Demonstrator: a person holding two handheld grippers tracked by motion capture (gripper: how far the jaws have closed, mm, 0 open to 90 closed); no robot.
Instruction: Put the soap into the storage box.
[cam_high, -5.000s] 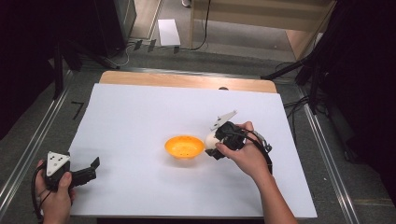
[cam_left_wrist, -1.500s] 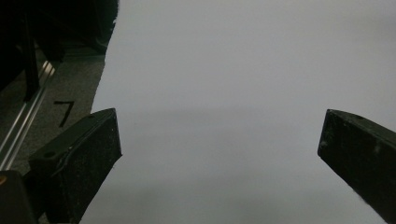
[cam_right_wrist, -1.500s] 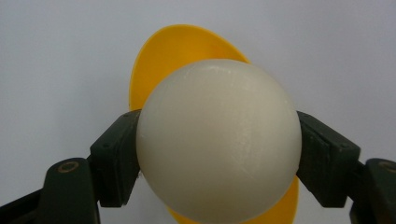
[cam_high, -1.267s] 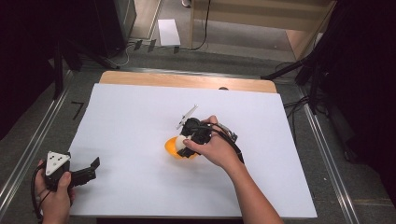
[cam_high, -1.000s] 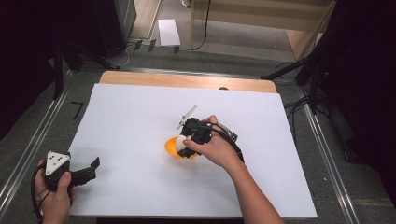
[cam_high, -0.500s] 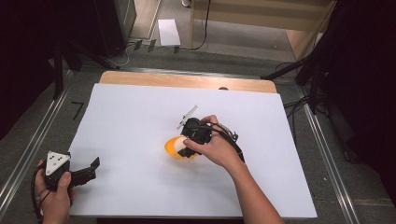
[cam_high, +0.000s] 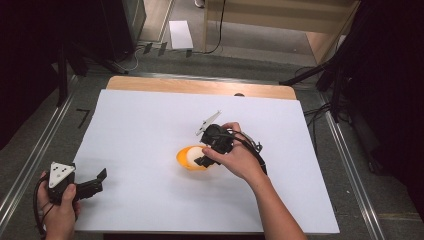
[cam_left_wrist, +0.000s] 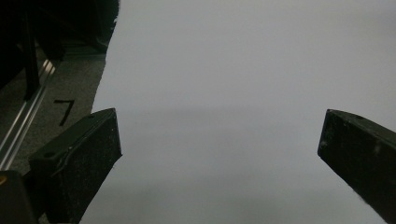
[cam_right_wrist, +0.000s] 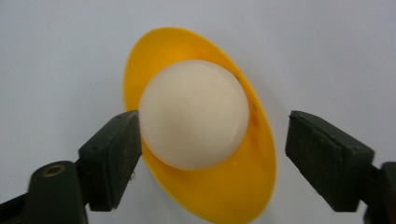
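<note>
A white ball (cam_right_wrist: 194, 114) lies in a shallow orange bowl (cam_right_wrist: 219, 196) on the white table sheet. My right gripper (cam_right_wrist: 212, 149) hangs over them, open, its jaws spread wider than the ball. The left jaw sits against or very close to the ball's side, and the right jaw stands well apart from it. In the high view the right gripper (cam_high: 202, 161) covers the bowl's (cam_high: 186, 161) right part, with the ball (cam_high: 192, 156) showing beside it. My left gripper (cam_high: 97, 181) rests at the sheet's near left corner, open, nothing between its jaws (cam_left_wrist: 219, 149).
The white sheet (cam_high: 150, 125) covers most of the wooden table (cam_high: 200, 86). A metal rail (cam_left_wrist: 23, 126) and dark floor run along the left edge. The right hand's cable trails back over the wrist.
Since five seconds ago my right gripper has carried the white ball leftward from beside the bowl to over it. Over the last second it has hardly moved. The left gripper stayed still.
</note>
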